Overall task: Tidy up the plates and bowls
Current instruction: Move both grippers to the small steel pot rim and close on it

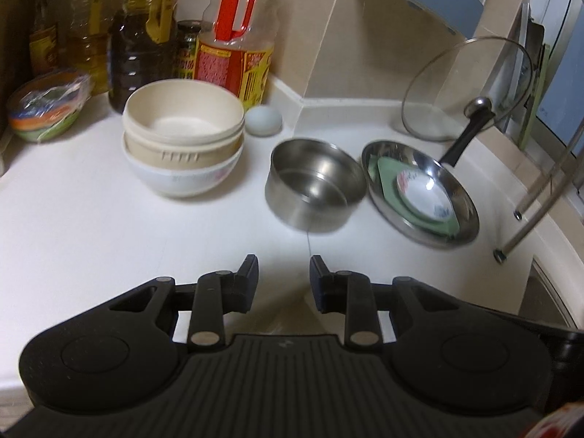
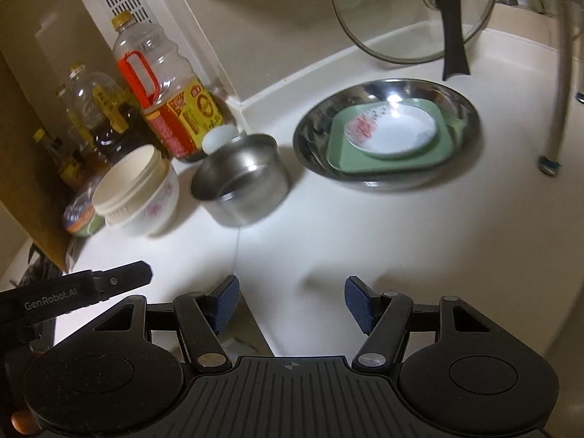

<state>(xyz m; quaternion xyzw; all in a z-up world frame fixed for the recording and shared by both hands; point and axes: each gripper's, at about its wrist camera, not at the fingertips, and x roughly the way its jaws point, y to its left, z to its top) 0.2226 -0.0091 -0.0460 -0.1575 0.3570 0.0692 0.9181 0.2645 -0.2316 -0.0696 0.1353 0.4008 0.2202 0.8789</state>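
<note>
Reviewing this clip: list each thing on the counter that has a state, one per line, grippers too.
Left gripper: open, empty.
Right gripper: open, empty.
Bowl stack: three nested, upright.
Steel pot: upright, empty, no lid.
Steel pan: holds green plate with small floral dish on top.
Glass lid: off, leaning on the wall.
Red-handled bottle: upright.

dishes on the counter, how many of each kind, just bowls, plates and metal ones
stacked bowls: 3
steel pot: 1
steel pan: 1
green square plate: 1
small flowered dish: 1
total: 7
</note>
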